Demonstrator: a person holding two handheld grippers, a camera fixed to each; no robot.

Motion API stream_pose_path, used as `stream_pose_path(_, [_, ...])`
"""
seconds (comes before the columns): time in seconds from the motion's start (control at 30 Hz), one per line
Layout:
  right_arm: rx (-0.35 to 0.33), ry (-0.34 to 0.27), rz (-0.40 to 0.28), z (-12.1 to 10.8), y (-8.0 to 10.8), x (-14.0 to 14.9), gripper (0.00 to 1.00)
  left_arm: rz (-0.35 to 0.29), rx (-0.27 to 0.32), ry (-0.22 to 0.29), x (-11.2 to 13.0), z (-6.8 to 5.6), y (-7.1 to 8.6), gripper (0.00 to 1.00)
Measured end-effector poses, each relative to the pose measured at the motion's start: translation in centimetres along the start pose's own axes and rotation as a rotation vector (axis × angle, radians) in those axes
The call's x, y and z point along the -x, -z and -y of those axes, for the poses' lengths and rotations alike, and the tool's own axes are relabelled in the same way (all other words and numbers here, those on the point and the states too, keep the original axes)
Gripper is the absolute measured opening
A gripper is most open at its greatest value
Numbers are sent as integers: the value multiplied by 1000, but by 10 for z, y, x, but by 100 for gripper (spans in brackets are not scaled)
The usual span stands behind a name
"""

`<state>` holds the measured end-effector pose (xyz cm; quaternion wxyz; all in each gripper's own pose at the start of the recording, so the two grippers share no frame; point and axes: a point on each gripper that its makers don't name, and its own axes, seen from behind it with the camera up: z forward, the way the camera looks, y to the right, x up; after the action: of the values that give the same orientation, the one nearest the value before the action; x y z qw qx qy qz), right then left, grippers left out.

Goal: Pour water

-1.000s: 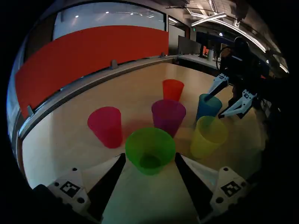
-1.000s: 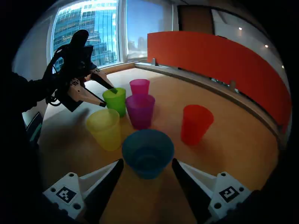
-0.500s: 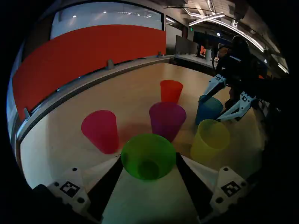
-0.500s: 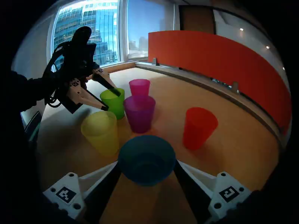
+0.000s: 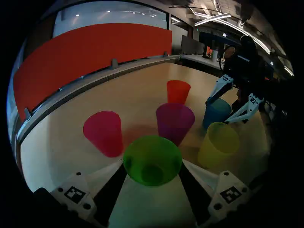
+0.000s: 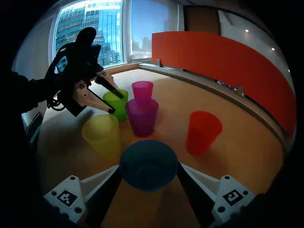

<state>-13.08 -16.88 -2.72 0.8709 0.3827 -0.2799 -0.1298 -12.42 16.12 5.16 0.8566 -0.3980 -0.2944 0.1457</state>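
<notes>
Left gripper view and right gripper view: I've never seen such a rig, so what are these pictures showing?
A person holds a two-finger gripper in each hand; a fisheye camera rides on each, looking along its fingers. In the left gripper view, the left gripper seems closed on a green cup. In the right gripper view, the right gripper seems closed on a blue cup. A pink cup, purple cup, orange cup and yellow cup stand on the wooden table.

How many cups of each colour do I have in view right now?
green cup: 1
blue cup: 1
yellow cup: 1
purple cup: 1
pink cup: 1
red cup: 1
Total: 6 cups
</notes>
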Motion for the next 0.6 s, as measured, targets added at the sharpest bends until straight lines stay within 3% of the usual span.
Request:
stream_pose_path(0.23, [-1, 1, 0, 0, -2, 0, 100, -8, 15, -2, -3, -5, 3, 86])
stream_pose_path(0.6, [-9, 5, -7, 3, -3, -2, 90, -22, 6, -9, -8, -7, 10, 86])
